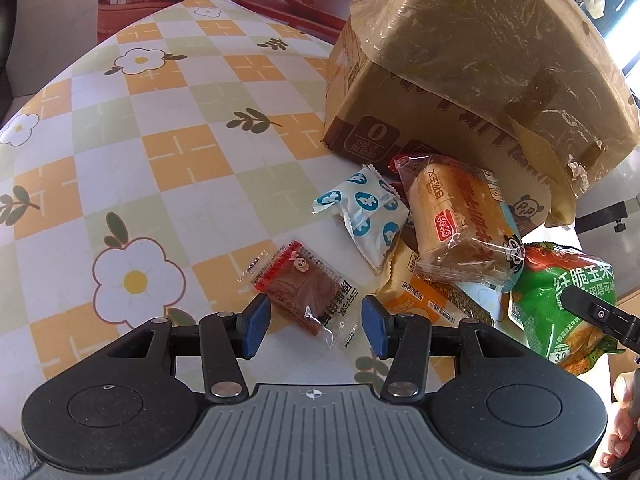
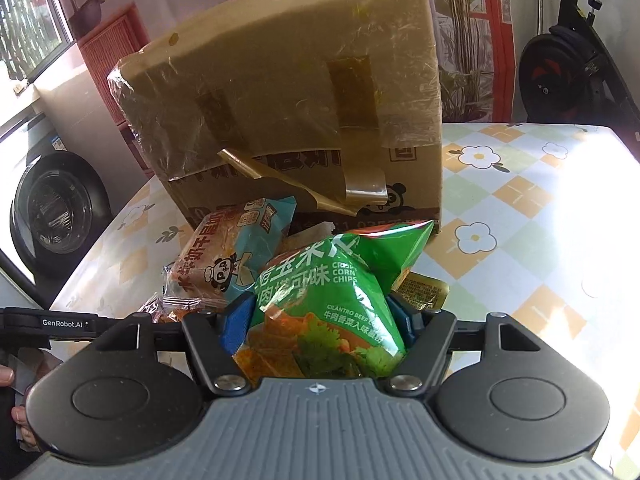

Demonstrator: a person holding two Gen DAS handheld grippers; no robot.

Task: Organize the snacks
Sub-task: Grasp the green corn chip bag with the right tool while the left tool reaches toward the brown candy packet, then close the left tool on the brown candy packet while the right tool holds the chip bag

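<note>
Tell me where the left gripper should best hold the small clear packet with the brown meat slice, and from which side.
Grip the small clear packet with the brown meat slice across its near end, coming from above with the left gripper. The packet lies flat on the checked tablecloth, apart from the pile, already between the open jaws.

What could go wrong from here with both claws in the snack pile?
The right claw pinches the puffy green chip bag; squeezing may crush chips or pop it. Lifting it could drag the bread packet that leans against it. The open left claw straddles the flat jerky packet, whose slick wrapper may slip out.
</note>
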